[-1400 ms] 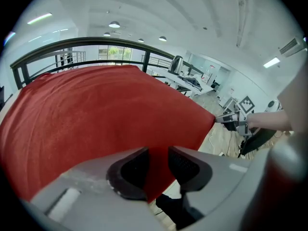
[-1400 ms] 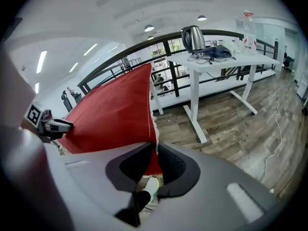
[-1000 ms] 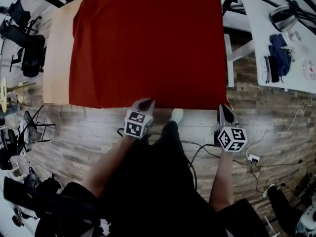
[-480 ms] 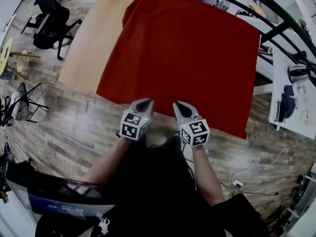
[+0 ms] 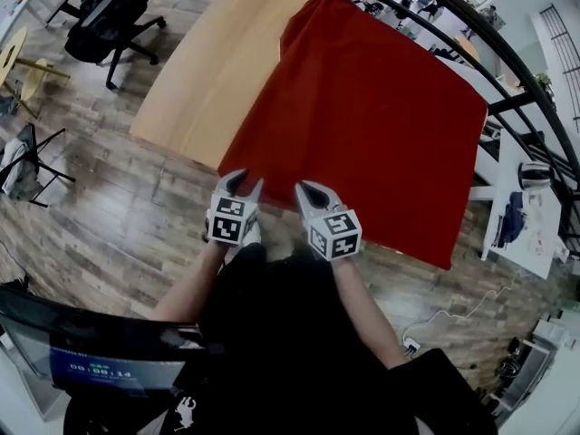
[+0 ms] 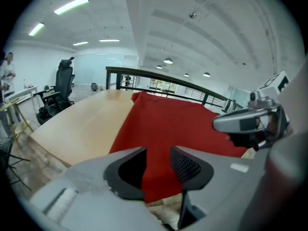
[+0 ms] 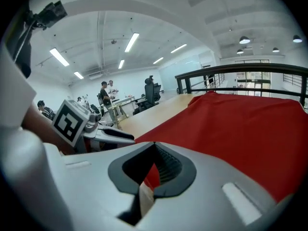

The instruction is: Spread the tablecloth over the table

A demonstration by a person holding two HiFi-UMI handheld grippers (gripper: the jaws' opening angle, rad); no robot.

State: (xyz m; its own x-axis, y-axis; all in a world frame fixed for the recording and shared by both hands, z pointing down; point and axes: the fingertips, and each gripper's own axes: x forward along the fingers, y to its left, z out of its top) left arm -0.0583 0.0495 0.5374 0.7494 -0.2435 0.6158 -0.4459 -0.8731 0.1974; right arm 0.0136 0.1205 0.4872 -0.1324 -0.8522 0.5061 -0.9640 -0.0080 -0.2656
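A red tablecloth [image 5: 362, 134] lies over the right part of a pale wooden table [image 5: 208, 80], and the table's left strip is bare. My left gripper [image 5: 245, 184] hovers at the cloth's near left corner. Its jaws have just been opening and now stand apart; in the left gripper view the left gripper [image 6: 158, 160] has nothing between its pads, with the tablecloth [image 6: 163, 119] beyond the gap. My right gripper [image 5: 304, 188] sits close beside it over the cloth's near edge. In the right gripper view the right gripper [image 7: 154, 146] has its tips together and no cloth clamped, with the tablecloth [image 7: 240, 129] ahead.
Black office chairs [image 5: 104, 12] stand on the wood floor left of the table. A dark railing [image 5: 453, 25] runs behind it. A white desk [image 5: 530, 216] with odds and ends is at the right, and a cable [image 5: 435, 320] trails on the floor. People [image 7: 108, 93] stand far off.
Both grippers have shifted left along the cloth's near edge, the right one from the right corner to beside the left one. The left jaws have come apart. The cloth has stayed put.
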